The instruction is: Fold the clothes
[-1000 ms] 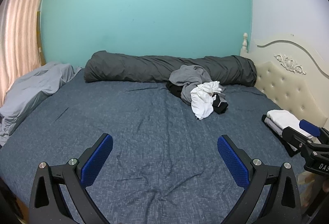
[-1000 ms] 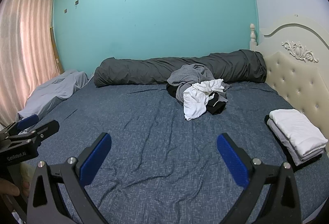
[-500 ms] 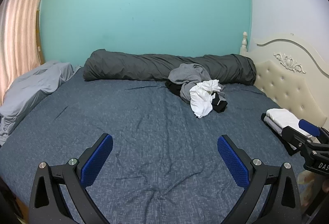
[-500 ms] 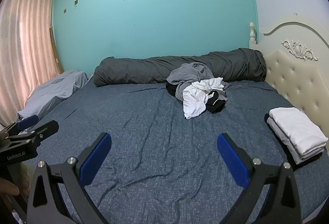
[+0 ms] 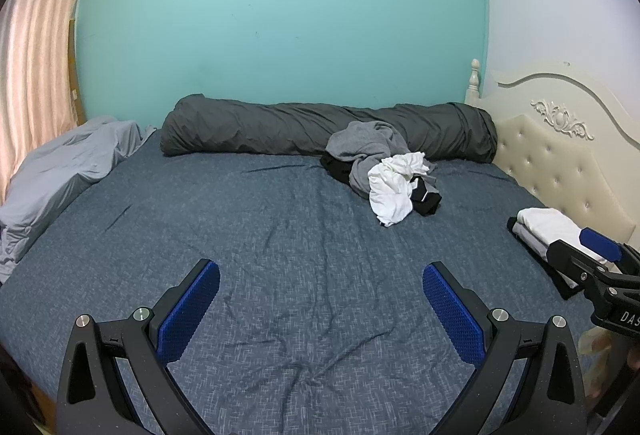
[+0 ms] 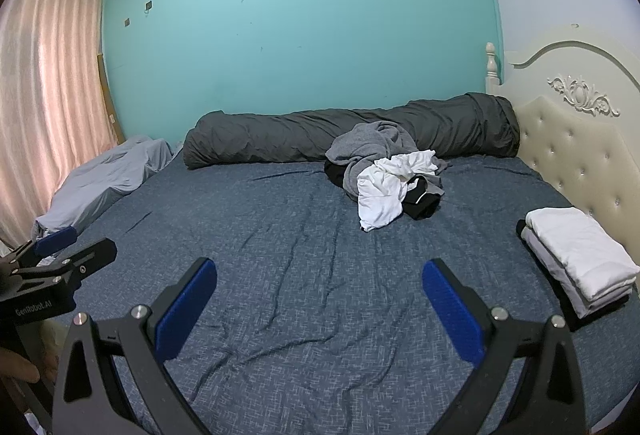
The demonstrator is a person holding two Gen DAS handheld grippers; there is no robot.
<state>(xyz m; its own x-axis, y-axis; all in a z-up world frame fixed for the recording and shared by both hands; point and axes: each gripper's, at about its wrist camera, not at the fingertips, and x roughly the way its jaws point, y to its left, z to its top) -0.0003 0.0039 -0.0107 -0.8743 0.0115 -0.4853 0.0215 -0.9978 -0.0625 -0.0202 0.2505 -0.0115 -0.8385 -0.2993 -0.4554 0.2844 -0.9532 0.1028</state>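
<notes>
A heap of loose clothes [image 5: 382,171] [image 6: 384,175], grey, white and black, lies at the far middle of the bed. A stack of folded clothes [image 6: 580,259] [image 5: 548,231], white on top, sits at the right by the headboard. My left gripper [image 5: 320,299] hovers open over bare sheet near the front, holding nothing. My right gripper [image 6: 320,299] is open too, also over bare sheet. Each gripper shows at the edge of the other's view: the right gripper [image 5: 592,259], the left gripper [image 6: 60,251].
The bed [image 5: 280,235] has a blue-grey sheet. A rolled dark grey duvet [image 5: 300,127] lies along the far teal wall. A light grey pillow [image 5: 64,171] is at the left by a pink curtain [image 6: 44,75]. A cream tufted headboard [image 6: 576,151] bounds the right side.
Both views have tilted slightly, so the bed and clothes sit a little lower and nearer in frame. Both grippers stay open and nothing on the bed has moved.
</notes>
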